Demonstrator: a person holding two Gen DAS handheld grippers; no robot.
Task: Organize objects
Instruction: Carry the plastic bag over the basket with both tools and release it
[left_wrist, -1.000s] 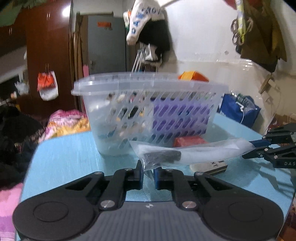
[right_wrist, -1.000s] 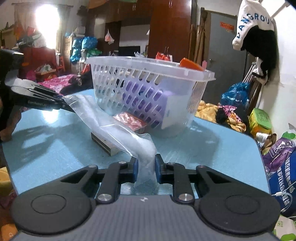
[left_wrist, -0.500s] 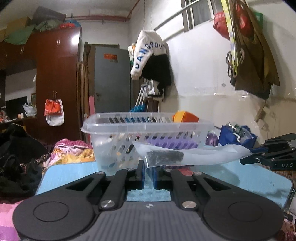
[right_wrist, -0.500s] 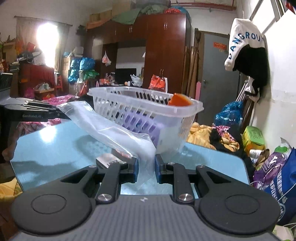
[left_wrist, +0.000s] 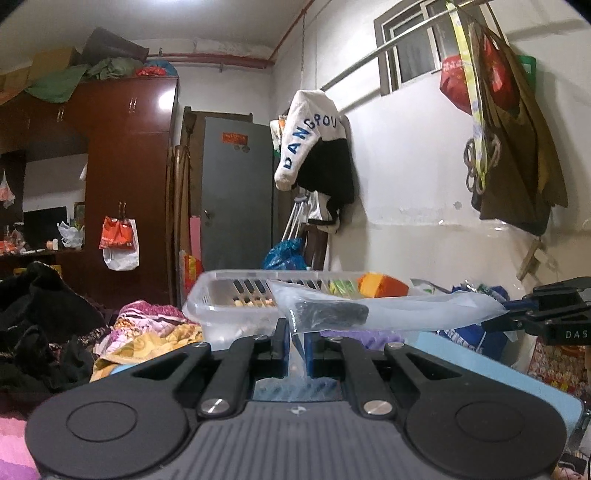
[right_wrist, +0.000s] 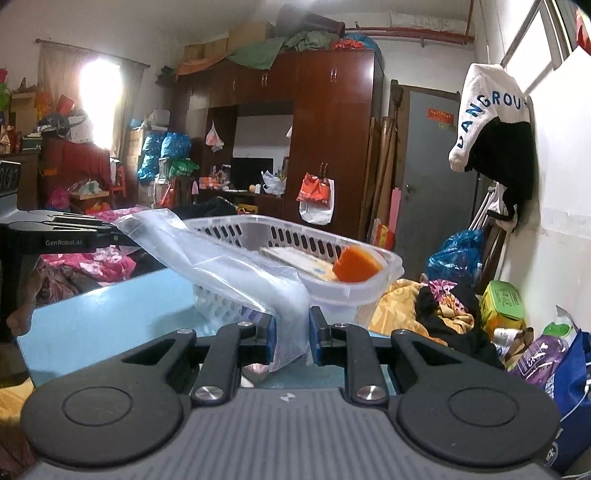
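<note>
We are holding a clear plastic bag (left_wrist: 399, 312) stretched between both grippers, hanging just in front of the white basket (right_wrist: 369, 266) at about rim height. The left gripper (left_wrist: 297, 345) is pinching one end, its jaws nearly closed on film; the right gripper (right_wrist: 291, 338) is clamping the other end, a narrow gap filled with plastic. The bag is looking light, limp and slippery, so we are judging the ends the safest holds. The left view is showing a dark object (left_wrist: 332, 314) inside the bag; the right view is showing only folded film, plus an orange item (right_wrist: 356, 266) in the basket.
</note>
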